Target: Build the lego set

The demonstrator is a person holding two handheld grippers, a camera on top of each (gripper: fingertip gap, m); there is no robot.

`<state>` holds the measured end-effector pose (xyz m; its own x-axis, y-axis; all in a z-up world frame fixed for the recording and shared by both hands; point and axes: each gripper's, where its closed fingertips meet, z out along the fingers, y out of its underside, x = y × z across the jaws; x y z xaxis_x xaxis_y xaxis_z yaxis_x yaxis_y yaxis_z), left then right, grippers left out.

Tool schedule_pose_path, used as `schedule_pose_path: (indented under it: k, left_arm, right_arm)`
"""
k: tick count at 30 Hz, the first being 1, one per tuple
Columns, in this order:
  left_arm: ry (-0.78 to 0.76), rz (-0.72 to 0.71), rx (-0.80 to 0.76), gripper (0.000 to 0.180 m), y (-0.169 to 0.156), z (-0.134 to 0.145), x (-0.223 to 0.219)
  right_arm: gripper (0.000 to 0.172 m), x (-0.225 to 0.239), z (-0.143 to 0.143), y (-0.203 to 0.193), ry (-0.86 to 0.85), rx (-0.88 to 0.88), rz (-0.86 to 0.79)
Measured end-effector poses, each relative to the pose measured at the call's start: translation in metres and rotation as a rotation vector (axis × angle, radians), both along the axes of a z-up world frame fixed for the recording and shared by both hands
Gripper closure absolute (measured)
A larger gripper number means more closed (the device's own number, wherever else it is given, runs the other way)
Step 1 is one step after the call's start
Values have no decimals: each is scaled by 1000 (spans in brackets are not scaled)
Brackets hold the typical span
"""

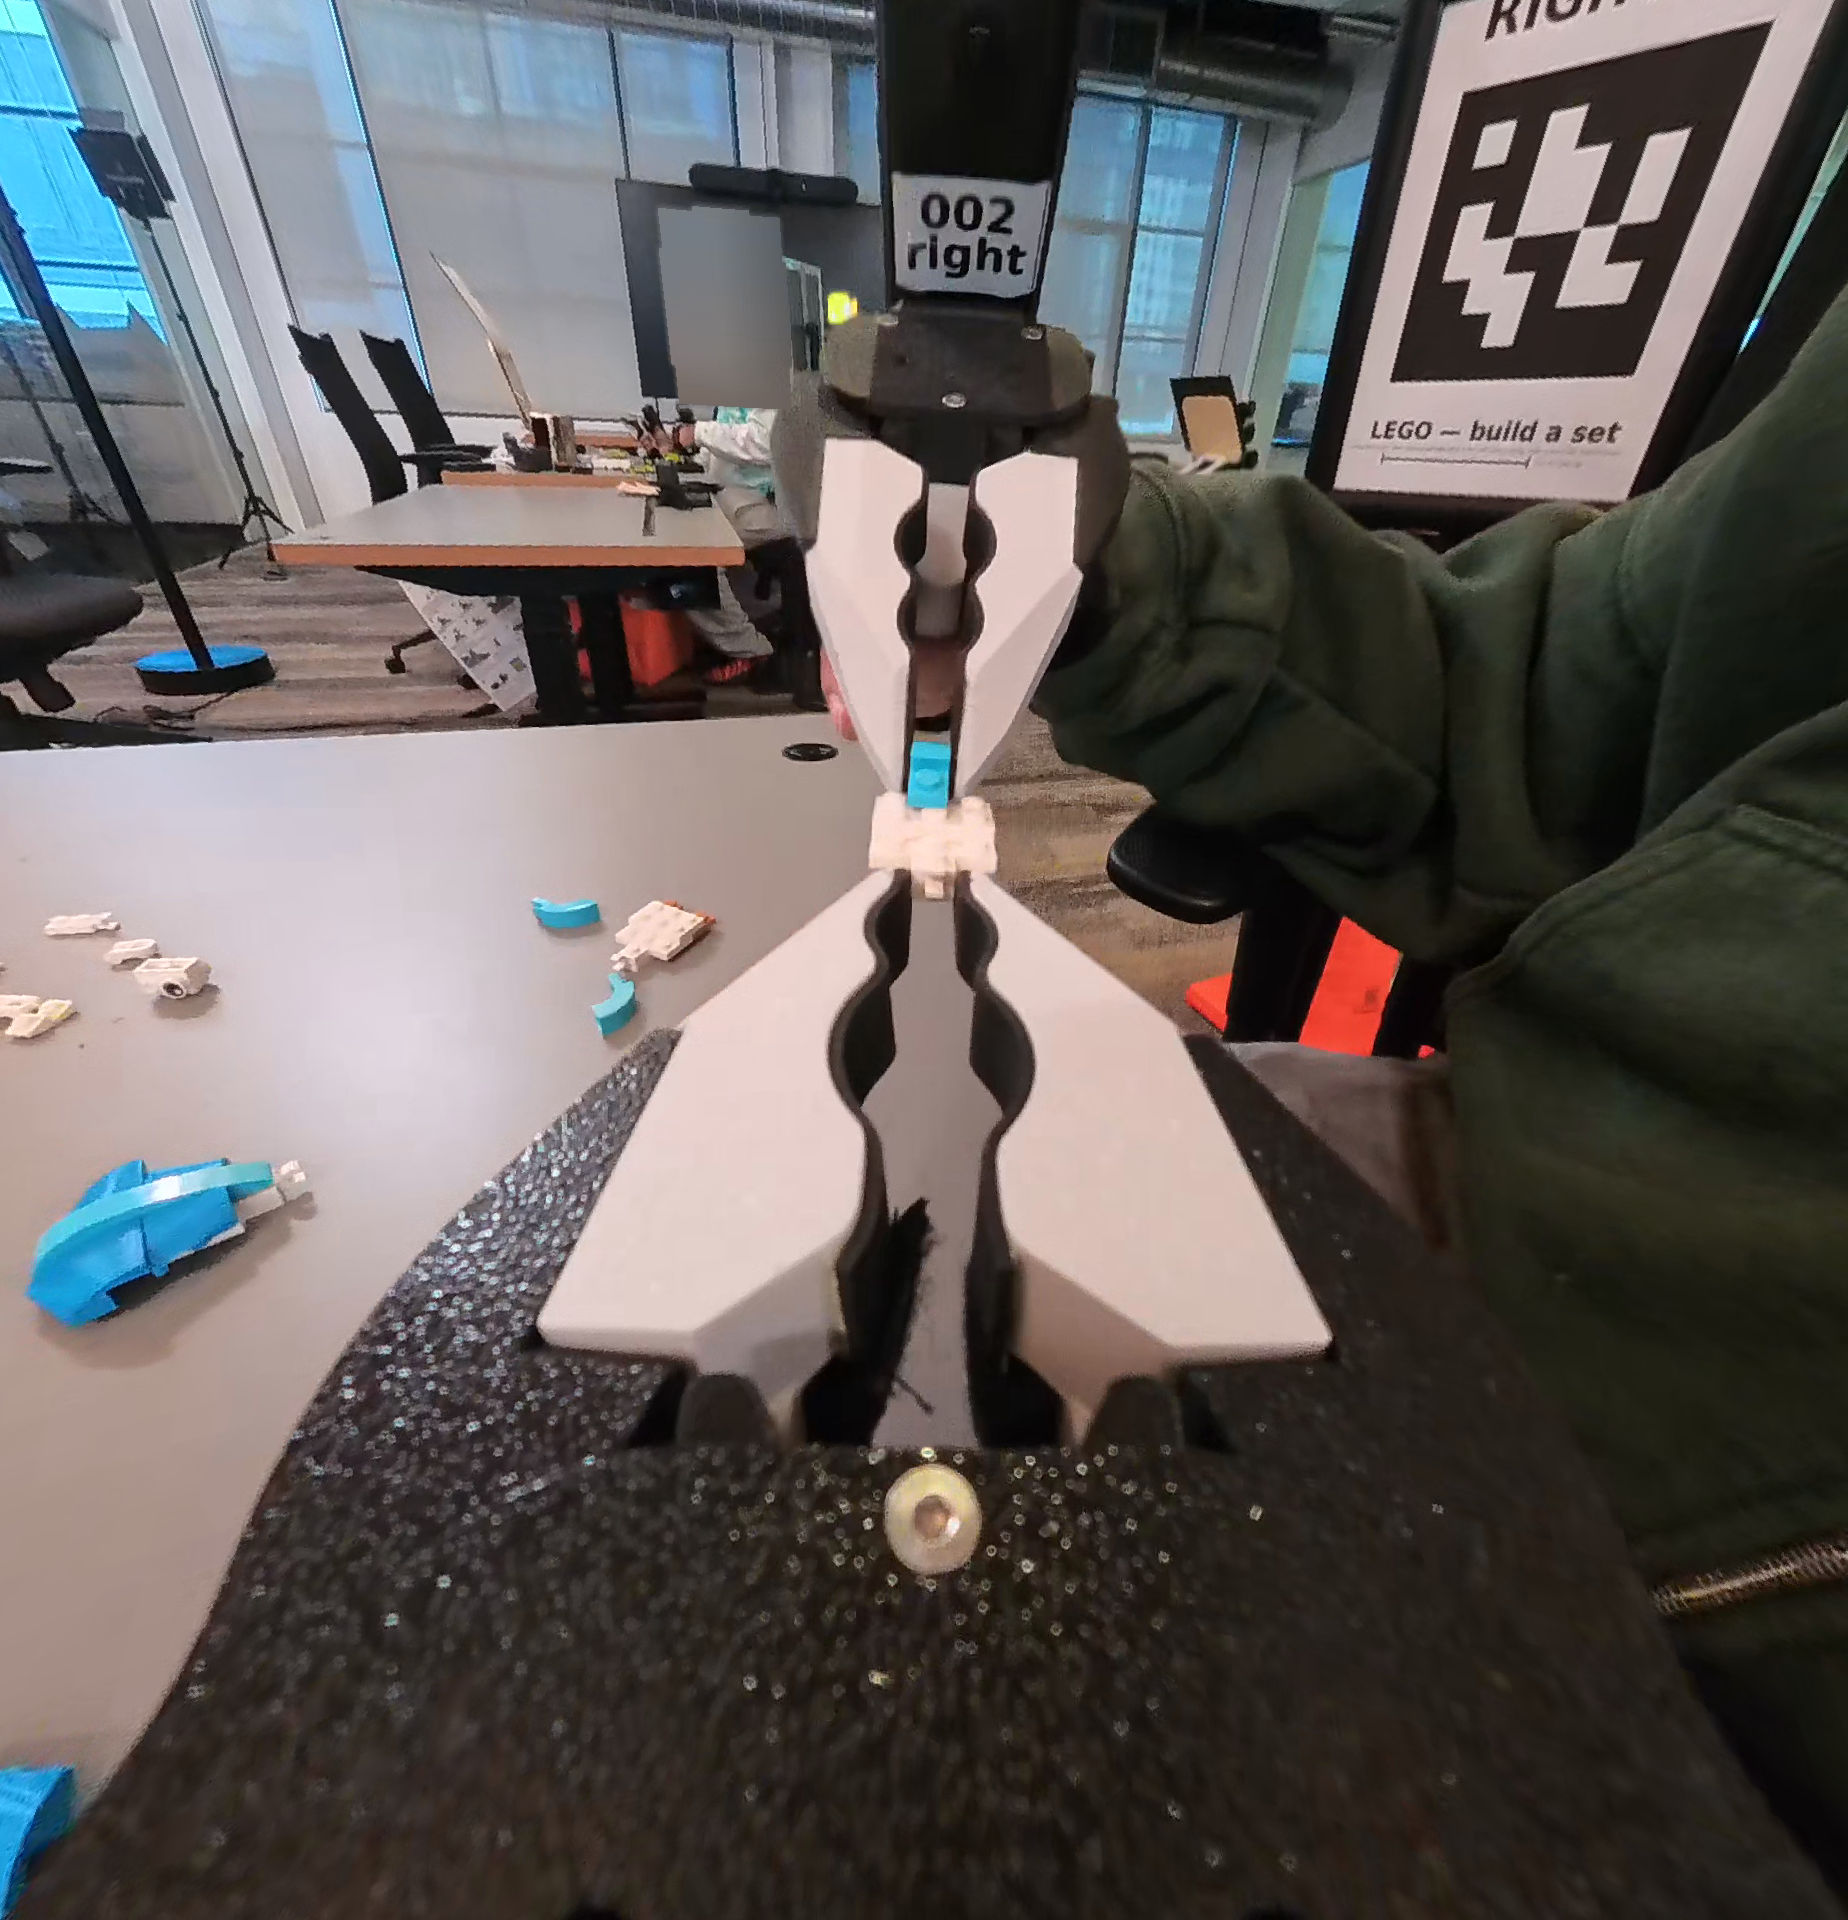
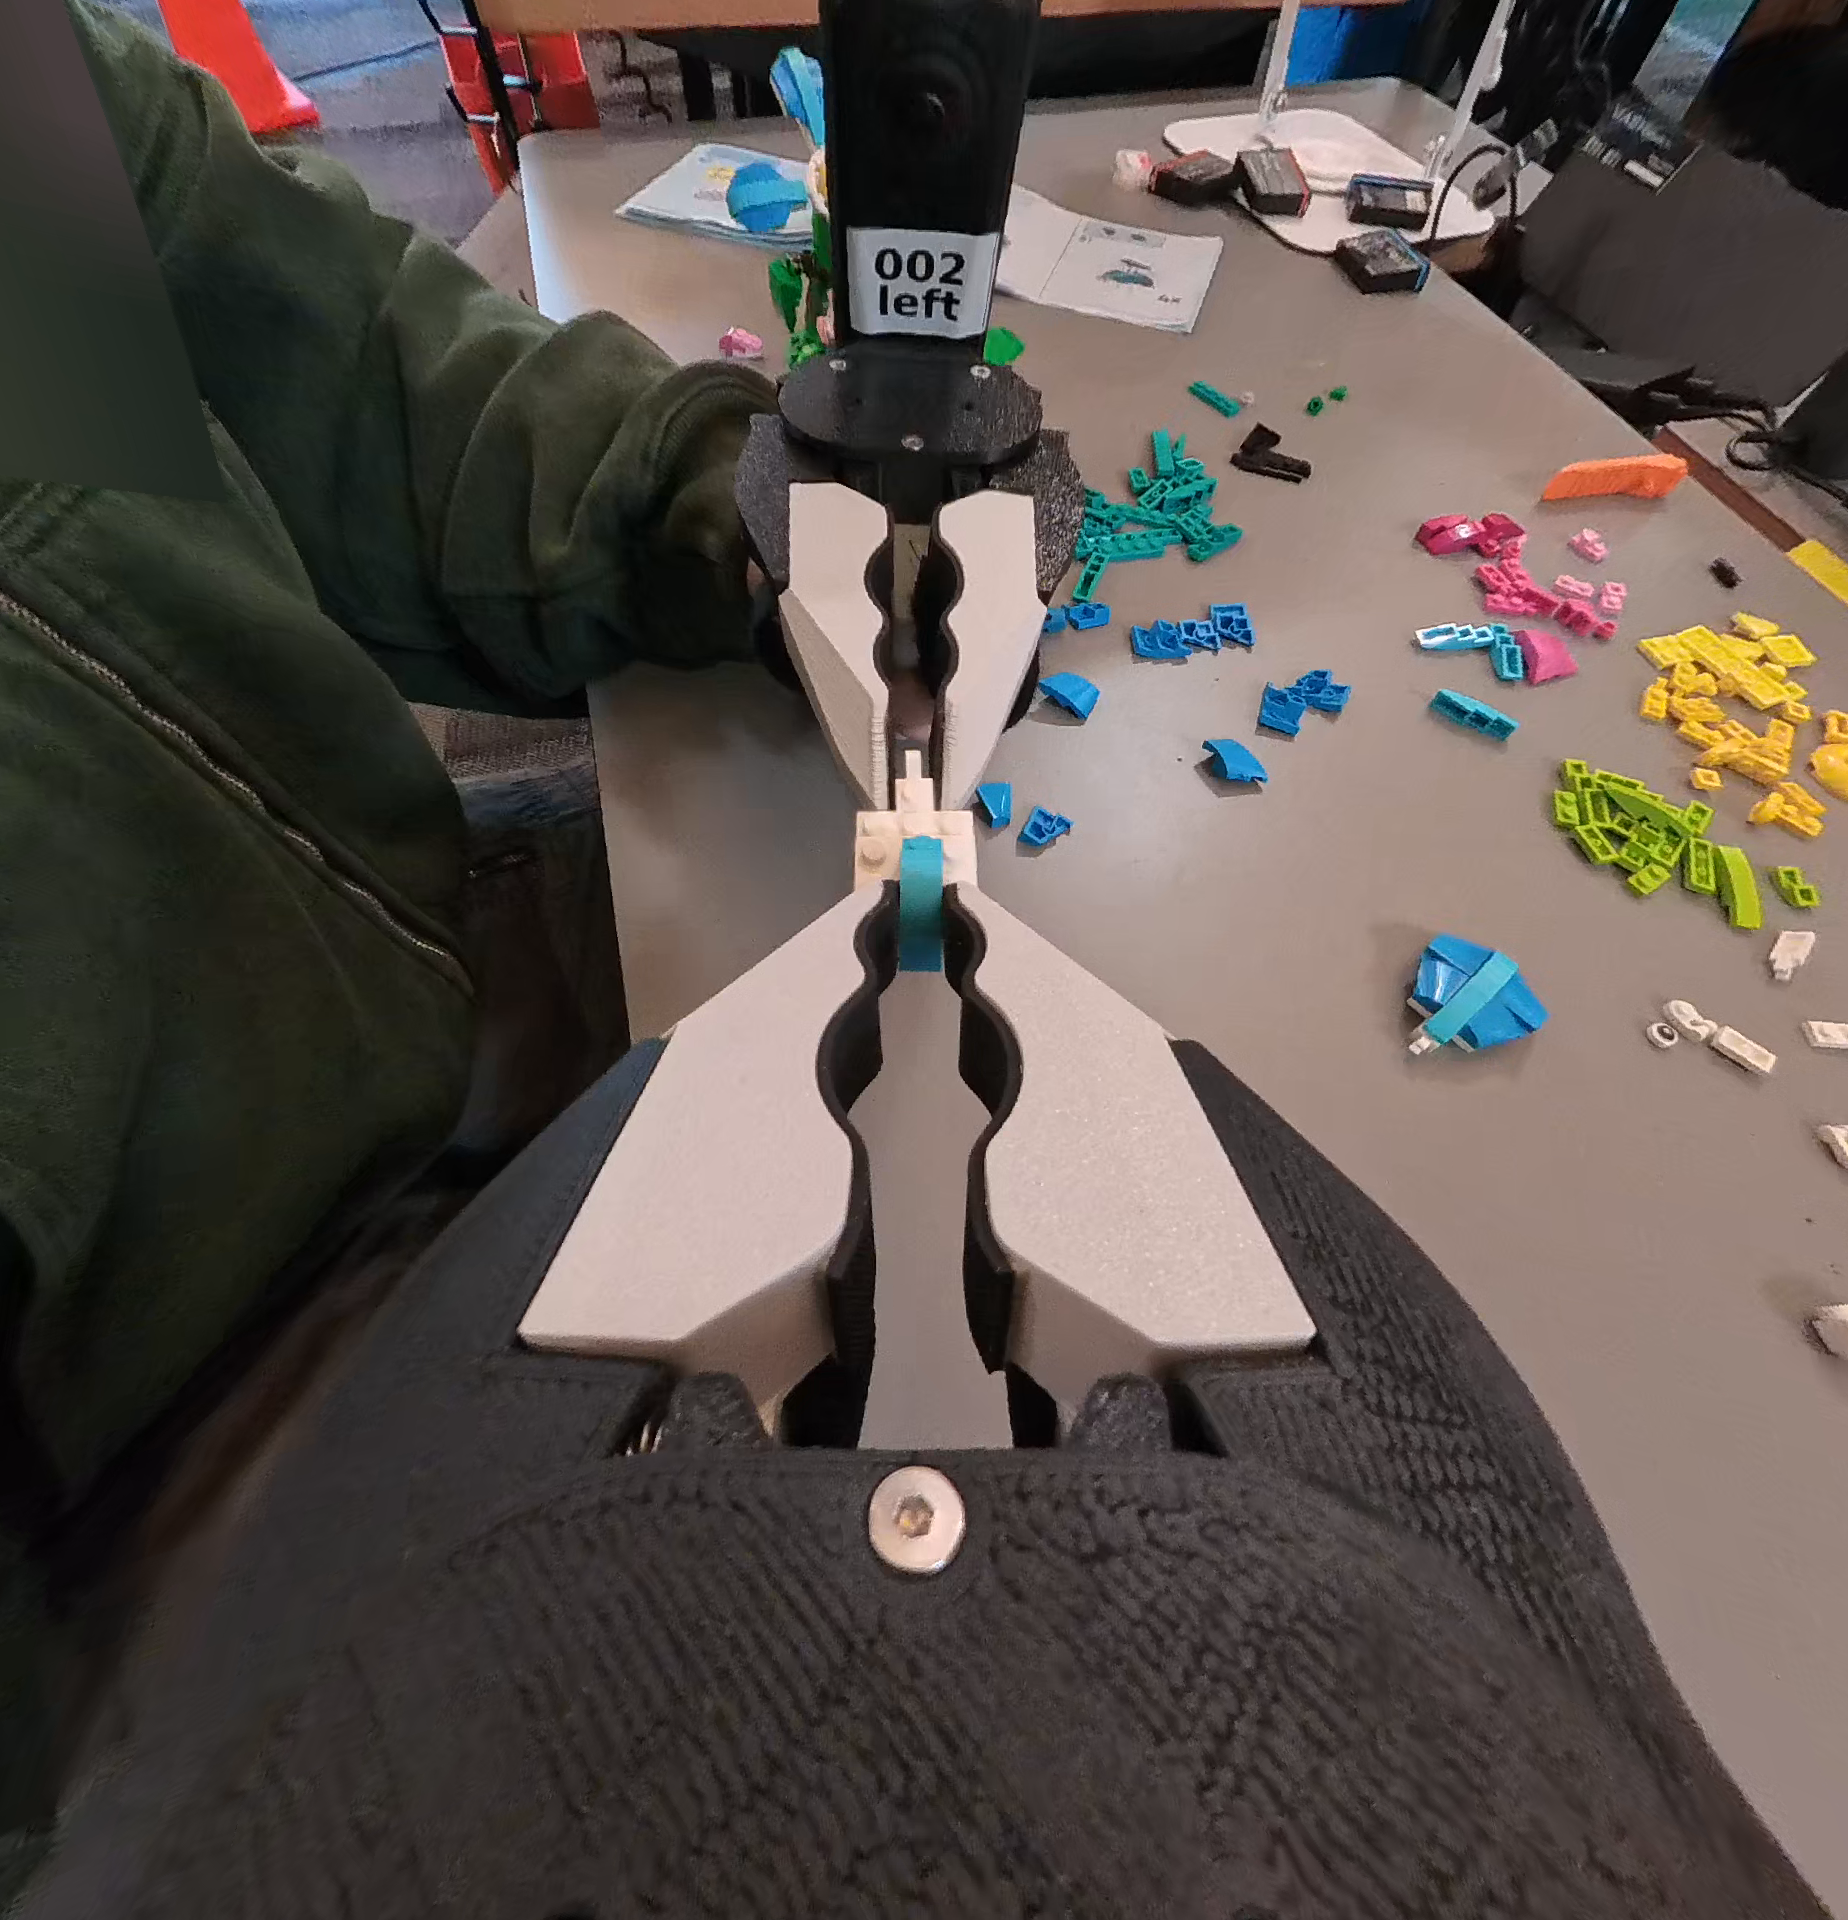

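White brick assembly [image 1: 932, 844] between hand-held grippers

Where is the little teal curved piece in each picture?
Left wrist view: teal piece sits just above centre, pinched in the far right gripper, touching the white block.
Right wrist view: teal piece sits at centre, between the near gripper's fingertips.
Shared landmark: the blue model on the table.

white printed labels on both tongs [image 1: 967, 237] [image 2: 920, 284]; lettered marker sign [image 1: 1554, 249].
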<state>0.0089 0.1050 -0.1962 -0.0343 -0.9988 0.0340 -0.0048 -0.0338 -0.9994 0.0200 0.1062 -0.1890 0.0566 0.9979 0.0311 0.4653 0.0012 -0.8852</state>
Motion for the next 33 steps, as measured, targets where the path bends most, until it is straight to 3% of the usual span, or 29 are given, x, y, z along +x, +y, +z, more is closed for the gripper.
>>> schedule_pose_path:
  k: [33]
  left_arm:
    - [-95, -24, 4, 174, -5, 17, -5]
  right_arm:
    - [155, -6, 17, 0, -94, 7, 13]
